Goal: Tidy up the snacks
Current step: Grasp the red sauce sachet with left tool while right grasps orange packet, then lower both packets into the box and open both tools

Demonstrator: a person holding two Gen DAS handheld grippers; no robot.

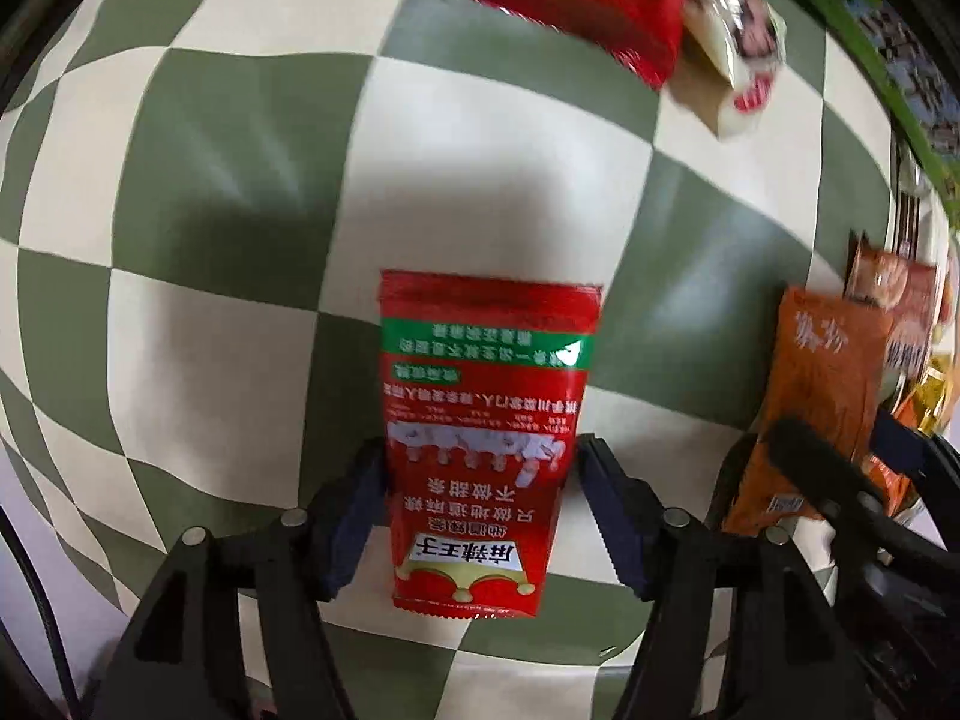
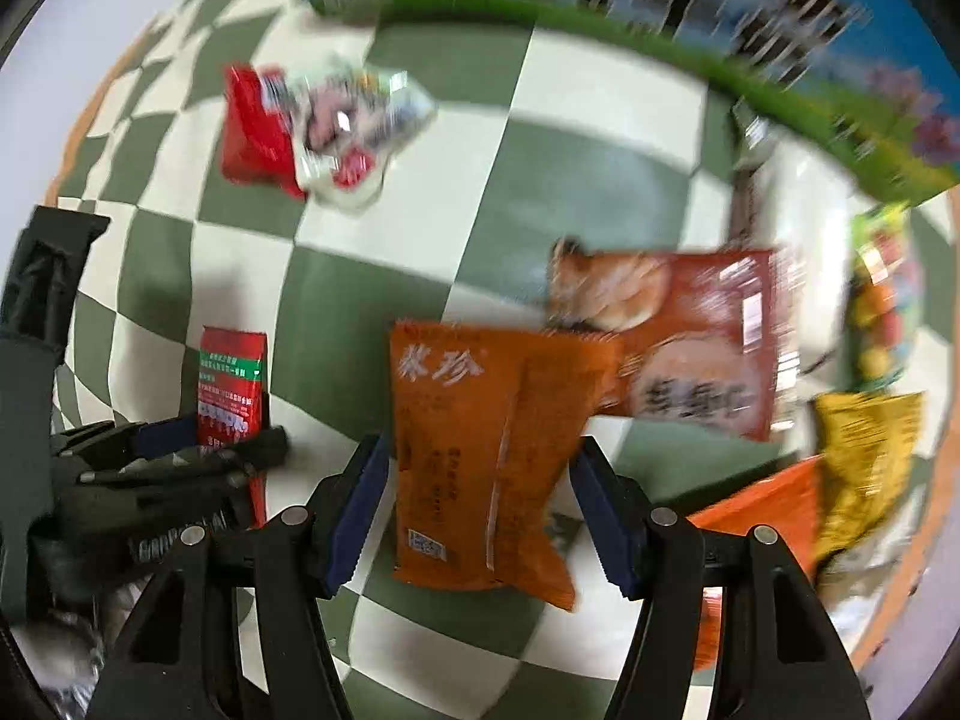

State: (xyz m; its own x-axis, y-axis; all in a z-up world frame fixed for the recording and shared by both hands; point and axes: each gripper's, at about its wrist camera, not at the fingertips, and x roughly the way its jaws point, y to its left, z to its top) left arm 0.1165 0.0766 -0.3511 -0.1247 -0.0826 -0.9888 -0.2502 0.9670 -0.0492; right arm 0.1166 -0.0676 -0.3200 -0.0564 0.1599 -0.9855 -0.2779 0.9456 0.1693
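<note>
Through your left wrist camera, your left gripper [image 1: 480, 516] sat spread around a red sachet [image 1: 486, 444] that lay flat on the green-and-cream checked cloth [image 1: 240, 192]. The sachet ran lengthwise between the two blue-padded fingers [image 1: 354, 522]; the left pad looked to be at its edge while the right pad stood slightly off it — the jaws were open, not pinching. Far ahead, near the top of the view, a plain red packet [image 1: 600, 0] lay partly over a white wrapped snack [image 1: 738, 42]. Off to the right, your right gripper [image 1: 840, 468] showed beside an orange packet [image 1: 822, 396], with more orange-brown wrappers [image 1: 900, 294] behind it.

Through your right wrist camera, which was blurred, your right gripper [image 2: 480, 510] straddled the orange packet [image 2: 486, 456] lying on the checked cloth [image 2: 600, 180]. Gaps showed between the packet and both pads, so its fingers were open too. Just beyond, a larger reddish-brown packet [image 2: 696, 342] overlapped the orange one's far corner. To the right lay a yellow packet [image 2: 864, 462], another orange packet [image 2: 762, 498] and a multicoloured bag [image 2: 882, 300], too smeared to read. On the left, your left gripper [image 2: 198, 450] held its place around the red sachet [image 2: 231, 384], and the red packet [image 2: 258, 132] and white snack [image 2: 354, 132] sat together at the far side — well apart from everything else.
</note>
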